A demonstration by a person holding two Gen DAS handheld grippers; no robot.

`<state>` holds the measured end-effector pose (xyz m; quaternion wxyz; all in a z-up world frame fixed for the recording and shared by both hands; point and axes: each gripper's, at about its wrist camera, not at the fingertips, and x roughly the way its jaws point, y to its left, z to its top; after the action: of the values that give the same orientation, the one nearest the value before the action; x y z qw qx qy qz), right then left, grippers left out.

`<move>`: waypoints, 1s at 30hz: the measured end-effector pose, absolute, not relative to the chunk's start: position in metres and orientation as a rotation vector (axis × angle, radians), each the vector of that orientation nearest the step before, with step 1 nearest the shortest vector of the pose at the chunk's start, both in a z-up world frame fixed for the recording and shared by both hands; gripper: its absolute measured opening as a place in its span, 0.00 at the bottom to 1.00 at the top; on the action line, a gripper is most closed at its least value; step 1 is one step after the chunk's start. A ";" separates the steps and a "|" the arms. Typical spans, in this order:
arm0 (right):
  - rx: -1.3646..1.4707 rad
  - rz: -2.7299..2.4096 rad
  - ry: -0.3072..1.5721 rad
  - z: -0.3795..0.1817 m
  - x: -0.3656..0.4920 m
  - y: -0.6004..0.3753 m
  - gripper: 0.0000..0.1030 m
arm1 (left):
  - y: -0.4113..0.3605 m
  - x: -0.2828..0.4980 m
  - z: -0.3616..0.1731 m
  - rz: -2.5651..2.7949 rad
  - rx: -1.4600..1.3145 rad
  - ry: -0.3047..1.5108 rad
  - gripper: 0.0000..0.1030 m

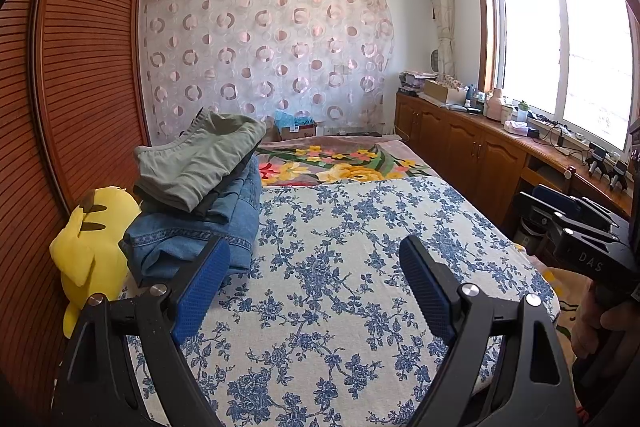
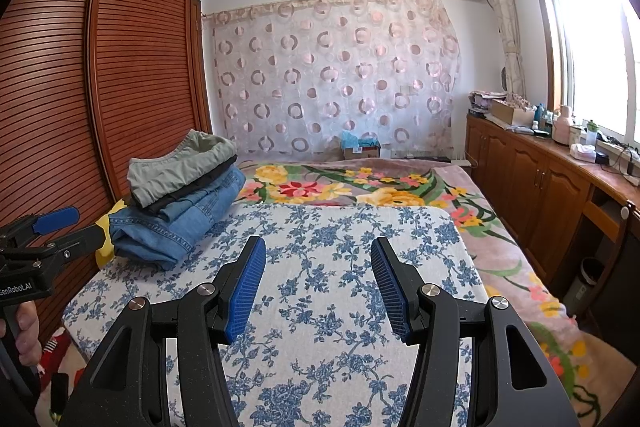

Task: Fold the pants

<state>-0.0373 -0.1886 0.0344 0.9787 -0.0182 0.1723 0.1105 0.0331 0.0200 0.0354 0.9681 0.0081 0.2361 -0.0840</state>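
Observation:
A stack of folded pants sits at the left side of the bed: grey-green pants (image 1: 200, 163) (image 2: 180, 163) on top, a dark pair under them, blue jeans (image 1: 192, 239) (image 2: 176, 223) at the bottom. My left gripper (image 1: 316, 259) is open and empty above the blue-flowered sheet (image 1: 340, 267), just right of the stack. My right gripper (image 2: 318, 255) is open and empty over the same sheet (image 2: 340, 291), right of the stack. Each gripper also shows in the other's view, the right one (image 1: 572, 223) and the left one (image 2: 52, 227).
A yellow plush toy (image 1: 92, 247) lies between the stack and the slatted wooden wardrobe (image 1: 80, 67). A floral blanket (image 2: 360, 187) covers the far bed. Wooden cabinets (image 2: 540, 179) with bottles run under the window on the right. A bin (image 2: 588, 279) stands on the floor.

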 end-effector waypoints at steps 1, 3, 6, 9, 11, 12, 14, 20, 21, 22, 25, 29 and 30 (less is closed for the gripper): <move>-0.036 0.222 0.346 0.035 -0.037 -0.189 0.55 | 0.020 0.033 0.035 -0.170 0.016 0.477 0.84; -0.036 0.222 0.346 0.034 -0.037 -0.188 0.55 | 0.020 0.033 0.035 -0.170 0.014 0.477 0.84; -0.037 0.223 0.346 0.034 -0.037 -0.188 0.55 | 0.019 0.033 0.035 -0.170 0.016 0.476 0.84; -0.037 0.222 0.346 0.034 -0.037 -0.188 0.55 | 0.020 0.033 0.035 -0.170 0.016 0.476 0.84; -0.037 0.222 0.346 0.034 -0.037 -0.188 0.55 | 0.019 0.032 0.034 -0.170 0.016 0.476 0.84; -0.036 0.222 0.345 0.034 -0.037 -0.188 0.55 | 0.019 0.032 0.034 -0.170 0.016 0.476 0.84; -0.037 0.222 0.346 0.034 -0.037 -0.188 0.55 | 0.019 0.032 0.034 -0.170 0.016 0.476 0.84; -0.037 0.222 0.346 0.034 -0.038 -0.188 0.55 | 0.019 0.032 0.034 -0.170 0.017 0.476 0.84; -0.037 0.222 0.345 0.034 -0.038 -0.188 0.55 | 0.020 0.032 0.034 -0.170 0.017 0.475 0.84; -0.037 0.222 0.345 0.034 -0.038 -0.188 0.55 | 0.020 0.032 0.034 -0.170 0.017 0.476 0.84; -0.035 0.222 0.346 0.034 -0.037 -0.188 0.55 | 0.020 0.032 0.033 -0.169 0.017 0.475 0.84; -0.035 0.223 0.346 0.034 -0.037 -0.189 0.55 | 0.020 0.032 0.033 -0.170 0.016 0.475 0.84; -0.036 0.222 0.346 0.034 -0.037 -0.189 0.55 | 0.019 0.032 0.033 -0.170 0.017 0.475 0.84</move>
<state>-0.0375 -0.1885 0.0341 0.9788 -0.0179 0.1715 0.1103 0.0320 0.0193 0.0328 0.9684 0.0082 0.2349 -0.0840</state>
